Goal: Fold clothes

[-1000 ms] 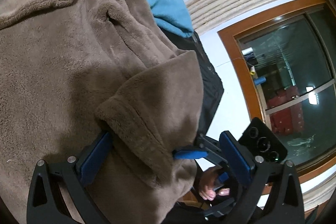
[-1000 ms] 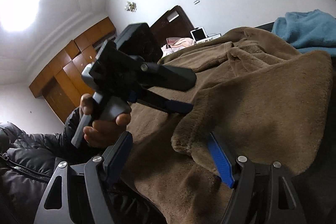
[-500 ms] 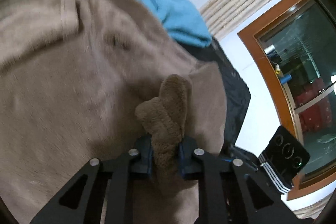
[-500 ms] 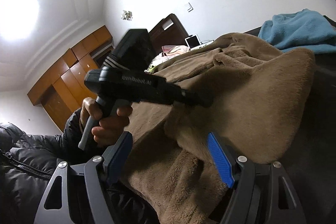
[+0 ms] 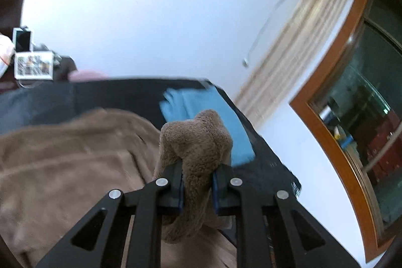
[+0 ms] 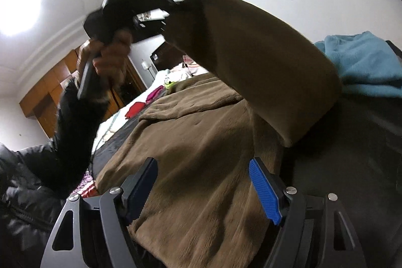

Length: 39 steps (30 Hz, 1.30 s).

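my left gripper (image 5: 197,177) pinches the brown fleece garment (image 6: 201,142) corner aloft, its body trailing below toward my open, empty right gripper (image 6: 203,182).

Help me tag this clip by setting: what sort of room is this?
Most likely a bedroom at home. A bed with a dark headboard stands behind, wooden wardrobes line the far wall, and a curtained window is at the side. The brown fleece garment lies on a dark surface.
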Tool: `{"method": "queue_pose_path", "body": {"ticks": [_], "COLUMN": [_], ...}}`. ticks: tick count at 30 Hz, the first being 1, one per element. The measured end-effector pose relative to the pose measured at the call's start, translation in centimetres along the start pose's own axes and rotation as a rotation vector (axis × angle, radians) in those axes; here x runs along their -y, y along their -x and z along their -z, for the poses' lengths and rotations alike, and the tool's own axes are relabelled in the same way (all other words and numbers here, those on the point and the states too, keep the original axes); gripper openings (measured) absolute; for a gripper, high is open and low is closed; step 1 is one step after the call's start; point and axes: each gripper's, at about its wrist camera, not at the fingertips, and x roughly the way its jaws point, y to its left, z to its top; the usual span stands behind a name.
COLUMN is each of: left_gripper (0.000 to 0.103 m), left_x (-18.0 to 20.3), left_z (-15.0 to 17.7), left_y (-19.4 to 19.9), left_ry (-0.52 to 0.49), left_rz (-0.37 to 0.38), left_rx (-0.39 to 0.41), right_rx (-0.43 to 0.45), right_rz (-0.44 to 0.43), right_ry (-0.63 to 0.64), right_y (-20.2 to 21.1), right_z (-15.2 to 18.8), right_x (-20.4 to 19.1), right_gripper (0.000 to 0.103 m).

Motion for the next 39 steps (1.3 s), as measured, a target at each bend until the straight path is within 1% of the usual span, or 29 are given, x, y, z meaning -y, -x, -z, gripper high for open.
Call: {"method": "queue_pose_path", "body": {"ticks": [3, 6, 8, 13, 18, 20, 21, 22, 27, 30, 34, 36, 37, 39], "left_gripper": [0.018, 0.018, 0.018, 0.018, 0.018, 0.018, 0.018, 0.018, 0.018, 0.018, 0.020, 0.020, 0.023, 0.024], "left_x": [-2.6, -6.4, -9.0, -15.1, -19.0, -21.2, -21.5, -22.7, -25.8, -26.9, -29.0, -29.8, -30.1, -30.3], "left_z": [-2.1, -3.1, -3.3, -2.3, 0.1, 1.4, 2.0, 2.7, 5.2, 6.5, 8.0, 8.7, 9.1, 9.3], "left_y": [1.7, 3.9, 5.3, 7.9, 9.0, 9.7, 9.7, 9.7, 10.0, 9.9, 8.7, 7.8, 6.9, 6.0], "left_ry": [0.024, 0.080, 0.120, 0.202, 0.240, 0.274, 0.284, 0.311, 0.378, 0.405, 0.436, 0.433, 0.424, 0.405], "left_rz": [-0.045, -0.108, -0.150, -0.223, -0.305, -0.346, -0.357, -0.377, -0.404, -0.412, -0.424, -0.413, -0.412, -0.440], "left_rx": [0.047, 0.096, 0.120, 0.133, 0.106, 0.102, 0.098, 0.088, 0.054, 0.030, -0.045, -0.093, -0.128, -0.159], "right_rx": [-0.025, -0.050, -0.066, -0.114, -0.204, -0.253, -0.276, -0.299, -0.375, -0.403, -0.408, -0.399, -0.400, -0.402], "right_rz": [0.009, 0.009, 0.010, 0.003, -0.048, -0.045, -0.042, -0.039, -0.046, 0.022, 0.110, 0.134, 0.145, 0.167], "right_ry": [0.010, 0.017, 0.022, 0.040, 0.092, 0.135, 0.153, 0.167, 0.195, 0.150, 0.052, 0.048, 0.061, 0.086], "right_y": [-1.8, -3.6, -4.8, -7.9, -10.9, -12.3, -13.1, -14.0, -17.8, -19.7, -19.8, -18.9, -18.4, -17.6], "right_z": [-1.2, -2.2, -2.9, -4.6, -6.0, -6.4, -6.6, -6.9, -8.5, -9.1, -9.5, -9.7, -9.8, -10.1], "right_x": [0.1, 0.2, 0.3, 0.2, -1.7, -2.6, -2.9, -3.2, -3.4, -1.3, 2.5, 2.9, 2.7, 2.5], "right_gripper": [0.077, 0.077, 0.077, 0.077, 0.077, 0.083, 0.083, 0.083, 0.083, 0.083, 0.083, 0.083, 0.083, 0.083]}}
